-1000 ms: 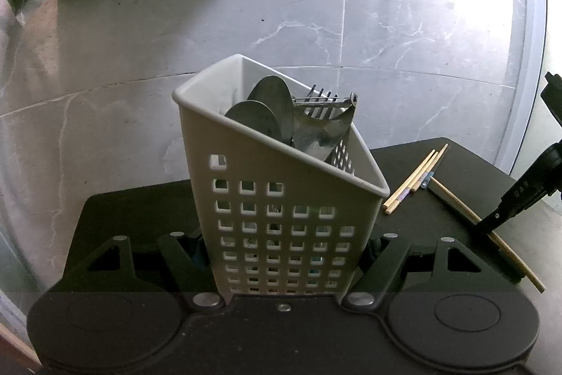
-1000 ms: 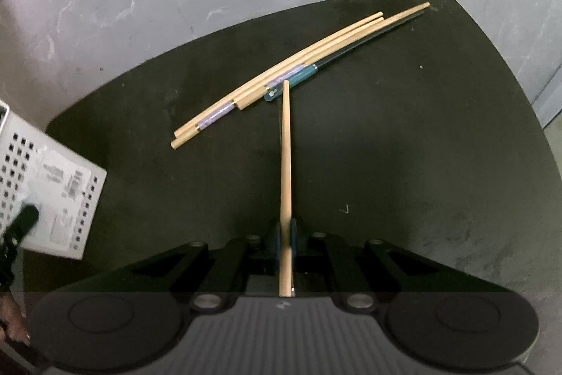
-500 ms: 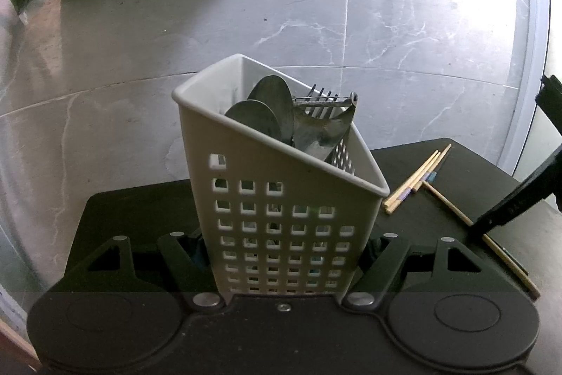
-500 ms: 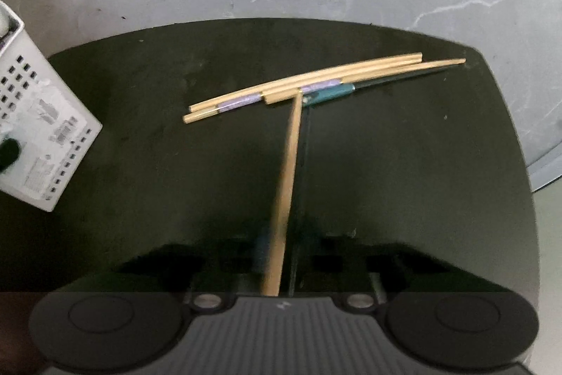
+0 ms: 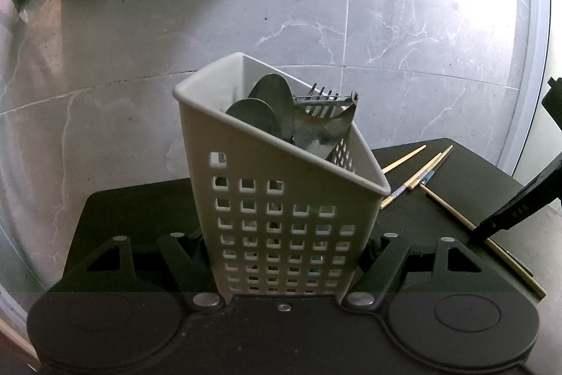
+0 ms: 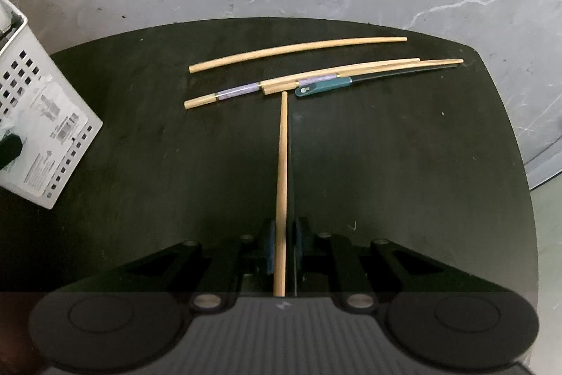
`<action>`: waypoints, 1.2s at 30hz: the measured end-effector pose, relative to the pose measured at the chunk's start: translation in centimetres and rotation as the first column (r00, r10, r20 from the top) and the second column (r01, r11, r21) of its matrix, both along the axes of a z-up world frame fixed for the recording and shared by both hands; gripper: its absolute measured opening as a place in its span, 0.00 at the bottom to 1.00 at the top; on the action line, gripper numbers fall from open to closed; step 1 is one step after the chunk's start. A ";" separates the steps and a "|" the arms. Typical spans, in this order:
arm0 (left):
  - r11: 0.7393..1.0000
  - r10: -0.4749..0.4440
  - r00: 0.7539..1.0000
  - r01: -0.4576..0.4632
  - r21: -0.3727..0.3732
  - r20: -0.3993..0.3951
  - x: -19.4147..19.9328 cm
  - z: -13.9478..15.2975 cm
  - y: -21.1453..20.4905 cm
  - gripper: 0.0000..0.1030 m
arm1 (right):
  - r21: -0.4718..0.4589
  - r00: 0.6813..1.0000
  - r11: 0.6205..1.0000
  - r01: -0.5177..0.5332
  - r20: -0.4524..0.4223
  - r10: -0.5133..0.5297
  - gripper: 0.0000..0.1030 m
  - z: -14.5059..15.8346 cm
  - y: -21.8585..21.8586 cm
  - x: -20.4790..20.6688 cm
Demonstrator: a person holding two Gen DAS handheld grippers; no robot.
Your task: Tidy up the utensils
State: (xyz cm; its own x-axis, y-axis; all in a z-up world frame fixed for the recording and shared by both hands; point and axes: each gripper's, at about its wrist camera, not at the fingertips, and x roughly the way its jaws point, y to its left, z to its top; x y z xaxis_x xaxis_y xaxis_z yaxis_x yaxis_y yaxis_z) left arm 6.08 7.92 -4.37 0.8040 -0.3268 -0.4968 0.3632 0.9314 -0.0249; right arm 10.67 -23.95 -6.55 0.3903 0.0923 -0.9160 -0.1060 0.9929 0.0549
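The plain chopstick (image 6: 282, 171) is clamped between the right gripper (image 6: 282, 243) fingers, its far tip just beside the loose chopsticks (image 6: 316, 80) on the black table (image 6: 439, 164). The left gripper (image 5: 286, 255) clamps the utensil caddy (image 5: 281, 199). Risk: a sweeping tip may scatter the loose chopsticks towards the far edge. Open room lies left, towards the caddy.

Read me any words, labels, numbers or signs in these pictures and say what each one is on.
White sticker with a barcode on the underside of the caddy: print too small and blurred to read.
Small pale emblem on the teal chopstick handle: a mark, not legible text.
Small light logo on the right tool's body: a symbol, no letters.
No readable text.
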 end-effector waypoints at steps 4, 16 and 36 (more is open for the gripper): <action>1.000 0.001 1.000 -0.001 0.003 -0.003 0.1 0.0 0.0 0.74 | 0.023 1.000 1.000 0.011 0.006 -0.011 0.11 0.1 -0.2 -0.4; 1.000 -0.001 1.000 0.001 0.011 -0.006 0.3 0.1 -0.2 0.74 | 0.064 0.997 0.998 -0.012 0.080 0.007 0.05 1.2 1.1 -0.6; 1.000 0.001 1.000 -0.001 0.010 -0.005 0.4 0.0 -0.3 0.74 | -0.005 0.981 0.982 -0.187 -0.048 0.186 0.22 0.2 1.1 1.5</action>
